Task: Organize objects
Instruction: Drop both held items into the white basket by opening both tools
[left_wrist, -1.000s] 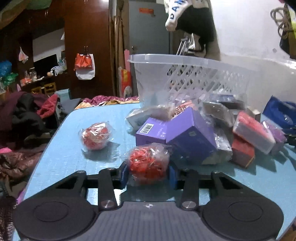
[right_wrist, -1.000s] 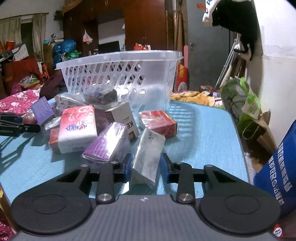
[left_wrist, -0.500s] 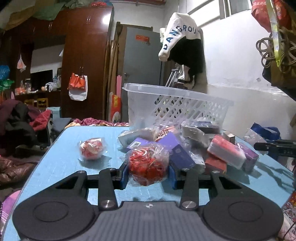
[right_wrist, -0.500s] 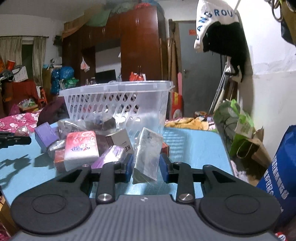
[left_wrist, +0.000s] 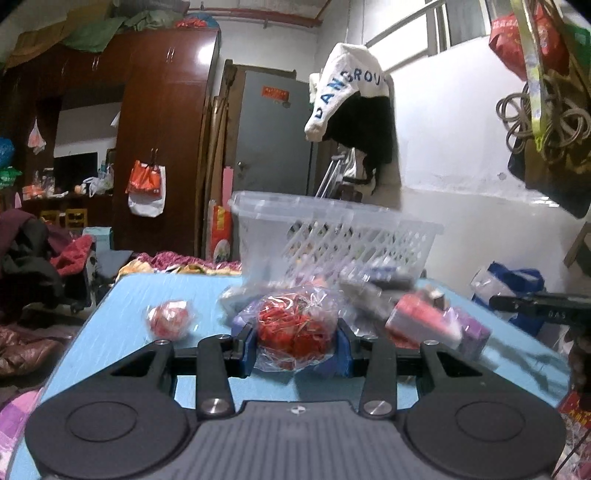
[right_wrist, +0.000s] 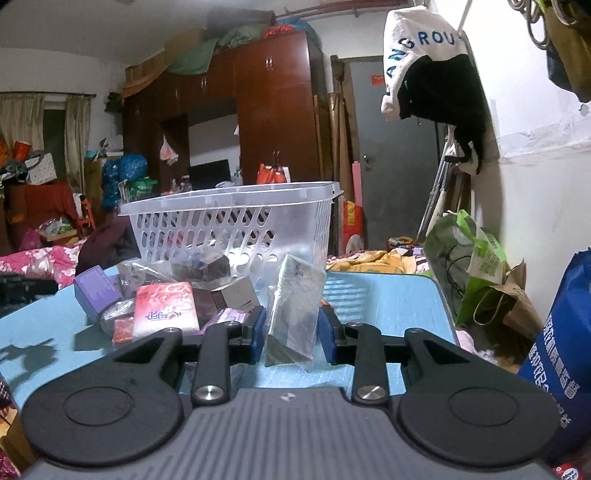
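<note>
Left wrist view: left gripper (left_wrist: 295, 341) clamps 1 clear bag of red bits (left_wrist: 295, 328), crinkly plastic, held above the blue table (left_wrist: 110, 332). 2nd red bag (left_wrist: 170, 318) sits on the table to the left, apart. 1 white lattice basket (left_wrist: 332, 236) behind a blurred pile of boxes (left_wrist: 424, 321).

Right wrist view: right gripper (right_wrist: 291, 328) pinches 1 flat clear packet (right_wrist: 293, 314), dark contents, upright btwn blue pads. Pile incl. 1 pink tissue pack (right_wrist: 164, 312) and 1 purple box (right_wrist: 96, 291), in front of the basket (right_wrist: 229, 221).
</note>
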